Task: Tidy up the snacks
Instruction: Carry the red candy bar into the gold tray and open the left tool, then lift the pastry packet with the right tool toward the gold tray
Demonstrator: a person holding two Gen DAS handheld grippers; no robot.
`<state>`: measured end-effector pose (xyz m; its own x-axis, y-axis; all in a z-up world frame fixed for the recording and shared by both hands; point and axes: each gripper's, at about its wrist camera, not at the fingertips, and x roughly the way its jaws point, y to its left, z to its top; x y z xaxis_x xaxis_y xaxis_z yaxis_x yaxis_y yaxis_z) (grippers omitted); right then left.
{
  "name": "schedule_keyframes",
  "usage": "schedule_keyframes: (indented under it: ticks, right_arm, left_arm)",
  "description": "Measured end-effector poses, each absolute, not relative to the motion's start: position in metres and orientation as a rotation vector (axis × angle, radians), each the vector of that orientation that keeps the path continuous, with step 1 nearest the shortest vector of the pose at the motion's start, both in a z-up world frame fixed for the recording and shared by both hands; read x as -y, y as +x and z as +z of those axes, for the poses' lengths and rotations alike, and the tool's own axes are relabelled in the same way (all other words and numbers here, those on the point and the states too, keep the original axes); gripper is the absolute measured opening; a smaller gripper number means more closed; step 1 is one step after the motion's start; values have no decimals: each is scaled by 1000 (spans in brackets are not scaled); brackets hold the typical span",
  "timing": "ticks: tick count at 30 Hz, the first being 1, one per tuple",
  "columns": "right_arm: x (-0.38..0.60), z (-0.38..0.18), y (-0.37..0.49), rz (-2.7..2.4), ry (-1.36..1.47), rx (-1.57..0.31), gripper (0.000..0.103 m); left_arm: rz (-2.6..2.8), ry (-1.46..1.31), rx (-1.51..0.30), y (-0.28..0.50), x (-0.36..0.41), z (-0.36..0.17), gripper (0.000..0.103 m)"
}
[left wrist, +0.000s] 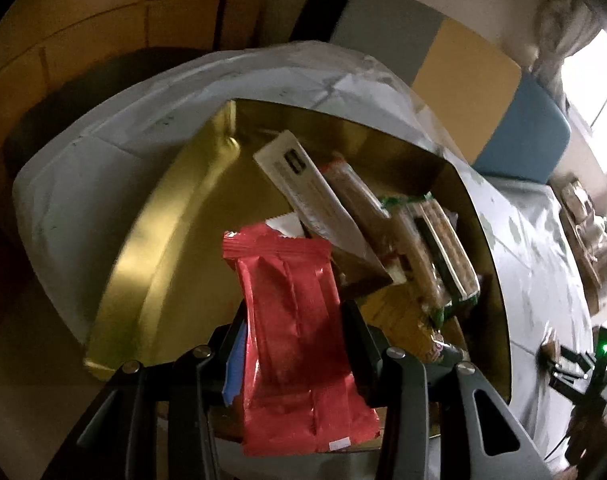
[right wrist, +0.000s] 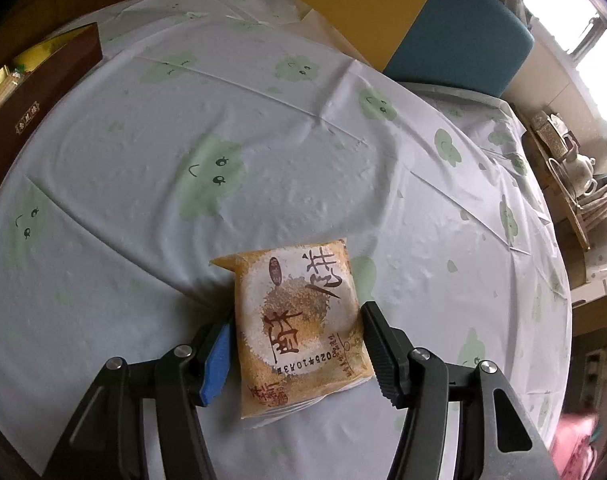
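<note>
Here my left gripper (left wrist: 293, 322) clamps one red snack packet (left wrist: 291, 320) above the gold box (left wrist: 175, 216), whose right side already holds several wrapped snacks (left wrist: 383, 236), too jumbled to count. My right gripper (right wrist: 295, 344) pinches one orange pastry packet (right wrist: 299, 320) over the tablecloth (right wrist: 303, 128), well clear of the box at the table's left edge.

The box (left wrist: 175, 216) stands on the table (right wrist: 287, 128) near its left edge. Wrapped bars (left wrist: 383, 220) lean inside the box at its right side; a packet (left wrist: 299, 320) hangs above it. A pouch (right wrist: 303, 320) lies on the table, well right of the box.
</note>
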<state>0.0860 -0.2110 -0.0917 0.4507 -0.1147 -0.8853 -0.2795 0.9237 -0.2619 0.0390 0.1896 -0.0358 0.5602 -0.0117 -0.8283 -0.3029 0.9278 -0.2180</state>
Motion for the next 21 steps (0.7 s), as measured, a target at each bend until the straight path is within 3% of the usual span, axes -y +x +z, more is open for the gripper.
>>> schedule_keyframes:
  ticks: [21]
  right_arm:
    - [209,-90,82,97,-430,-1096,59]
  left_arm:
    - [240,-24,-951,41,-150,-39,44]
